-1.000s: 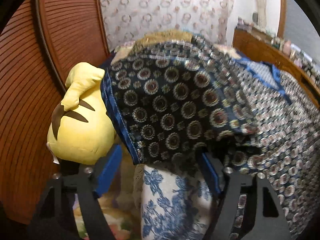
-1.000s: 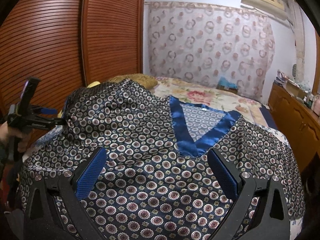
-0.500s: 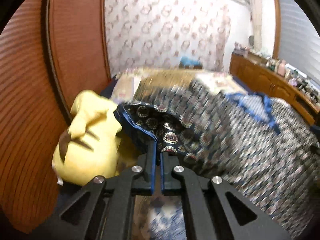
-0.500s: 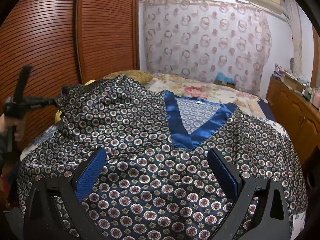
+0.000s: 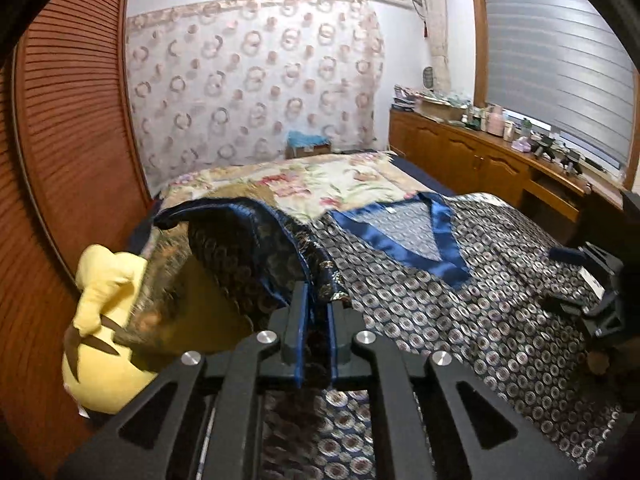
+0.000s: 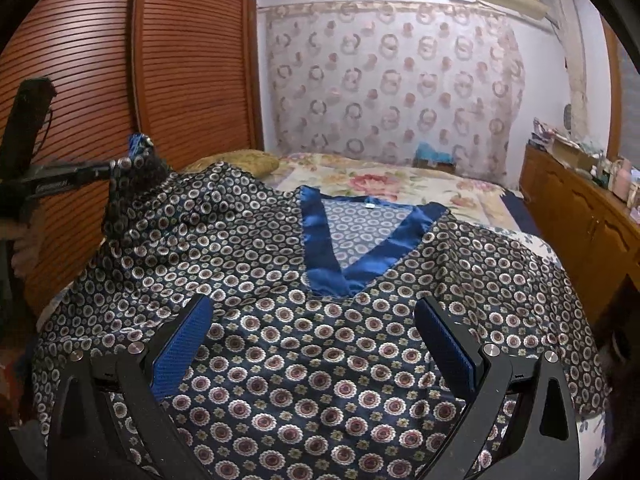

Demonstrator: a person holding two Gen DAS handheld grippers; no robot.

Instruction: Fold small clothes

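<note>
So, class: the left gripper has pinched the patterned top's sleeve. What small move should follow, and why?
Probably carry the sleeve inward over the top, toward the blue neckline. The left gripper is shut on it and holds it off the bed; the right gripper hovers with jaws open.

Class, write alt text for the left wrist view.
The left gripper is shut on a sleeve edge of the patterned navy top, lifting it off the bed; a yellow plush toy sits left.

Yellow plush toy (image 5: 108, 332) beside wardrobe (image 5: 76, 128)
</note>
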